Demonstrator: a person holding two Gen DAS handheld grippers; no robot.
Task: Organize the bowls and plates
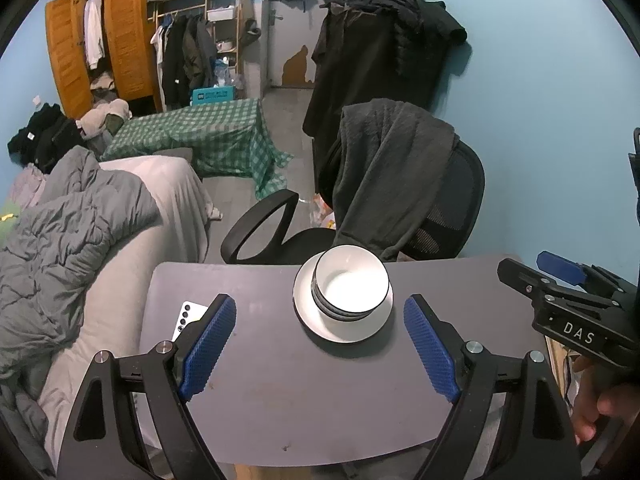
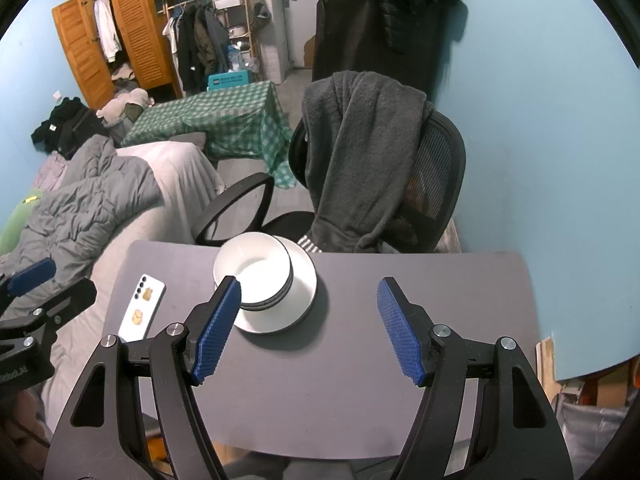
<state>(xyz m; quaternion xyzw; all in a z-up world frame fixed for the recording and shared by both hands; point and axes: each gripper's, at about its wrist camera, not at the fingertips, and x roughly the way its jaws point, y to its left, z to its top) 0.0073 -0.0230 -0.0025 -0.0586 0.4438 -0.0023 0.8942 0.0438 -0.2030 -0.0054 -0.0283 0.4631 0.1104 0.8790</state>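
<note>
Your left gripper (image 1: 320, 344) has its jaws spread wide with nothing between the pads, and in its own view the bowls (image 1: 351, 286) sit nested on the plate (image 1: 316, 320) at about twelve o'clock, just past the fingertips and a touch toward one. The stack lies on the far half of the table (image 1: 280, 400), close to the edge that meets the chair (image 1: 452, 208). Your right gripper (image 2: 309, 326) is also apart and empty, though less wide; from its view the same stack sits at about eleven o'clock, with the left finger (image 2: 218, 326) crossing in front of the bowls' near rim. Whether that pad touches the rim you cannot tell from here. The stack is round, so no long axis matters; what counts is that it lies almost dead ahead of the left gripper and off to the side of the right one. By my reading the left is the better lined-up hand for any move on the stack. The phone (image 2: 142, 308) lies at nine o'clock from the stack, well apart, near the table's left edge.
</note>
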